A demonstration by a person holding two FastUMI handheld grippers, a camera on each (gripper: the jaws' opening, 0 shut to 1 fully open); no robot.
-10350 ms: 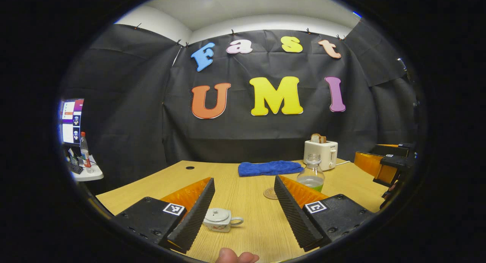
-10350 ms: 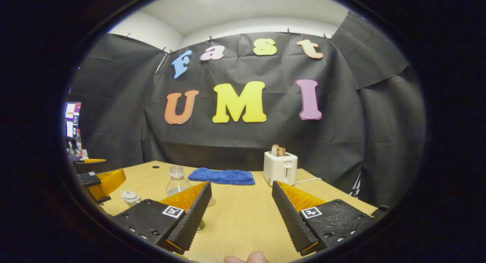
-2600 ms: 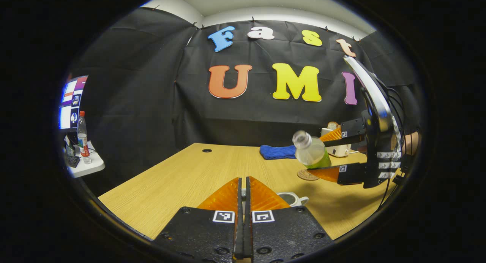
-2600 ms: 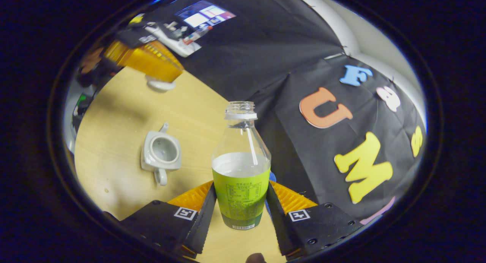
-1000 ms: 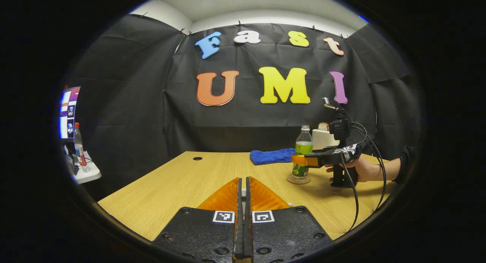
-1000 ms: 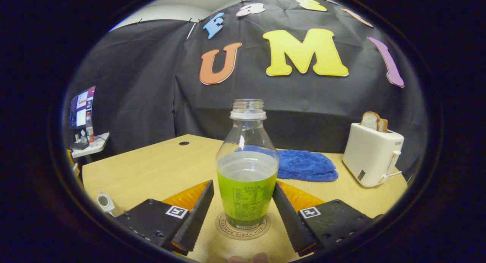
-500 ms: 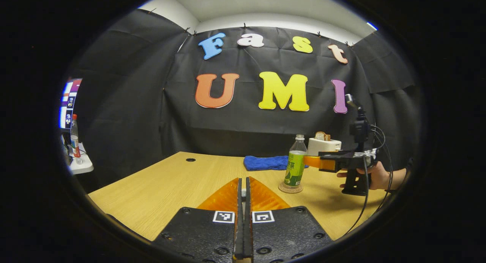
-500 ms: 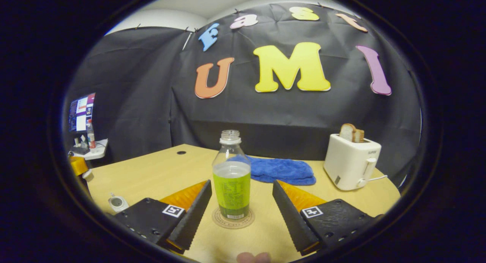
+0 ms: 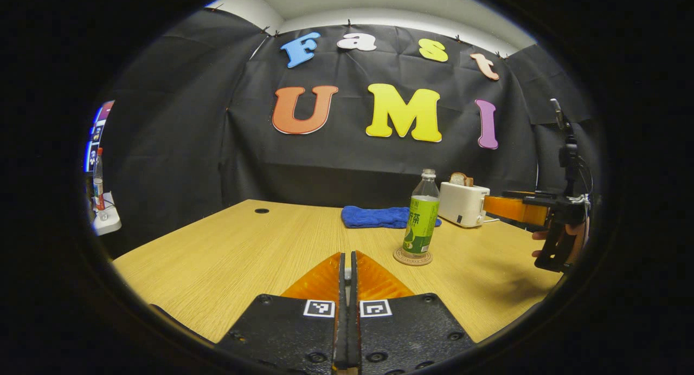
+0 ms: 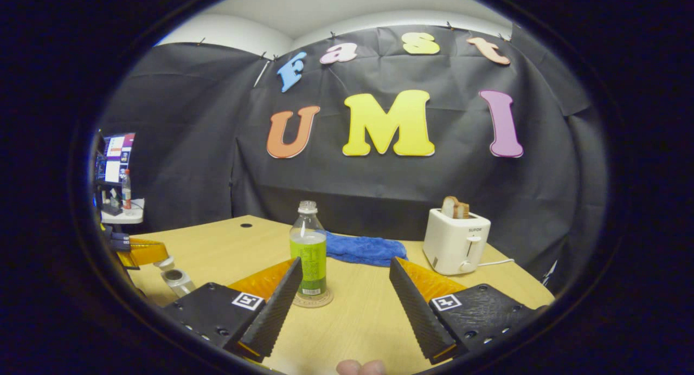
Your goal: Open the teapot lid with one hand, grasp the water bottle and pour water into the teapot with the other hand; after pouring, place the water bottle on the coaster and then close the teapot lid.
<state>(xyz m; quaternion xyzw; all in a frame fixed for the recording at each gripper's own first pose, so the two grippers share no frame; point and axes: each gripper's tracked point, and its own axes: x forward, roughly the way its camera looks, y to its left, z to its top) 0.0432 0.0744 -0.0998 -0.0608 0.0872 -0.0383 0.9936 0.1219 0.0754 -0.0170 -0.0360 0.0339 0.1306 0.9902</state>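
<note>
The clear water bottle (image 10: 308, 250) with a green label stands upright on the round coaster (image 10: 312, 299), just ahead of my open right gripper (image 10: 344, 264), with nothing between its jaws. In the left gripper view the bottle (image 9: 422, 218) and coaster (image 9: 413, 257) sit mid-table, and the right gripper (image 9: 490, 206) hovers to their right in a hand (image 9: 569, 235). My left gripper (image 9: 347, 256) is shut. The right gripper view shows the left gripper (image 10: 138, 253) at the far left with the white teapot lid (image 10: 162, 264) at its tip, above the open white teapot (image 10: 176, 280).
A white toaster (image 10: 455, 239) with bread in it stands at the back right of the wooden table (image 9: 244, 256). A blue cloth (image 10: 363, 249) lies behind the bottle. A small side table (image 10: 122, 218) with a monitor and a bottle is off to the left.
The right gripper opened, let go of the bottle on the coaster and drew back from it. The left gripper stays shut and has shifted slightly.
</note>
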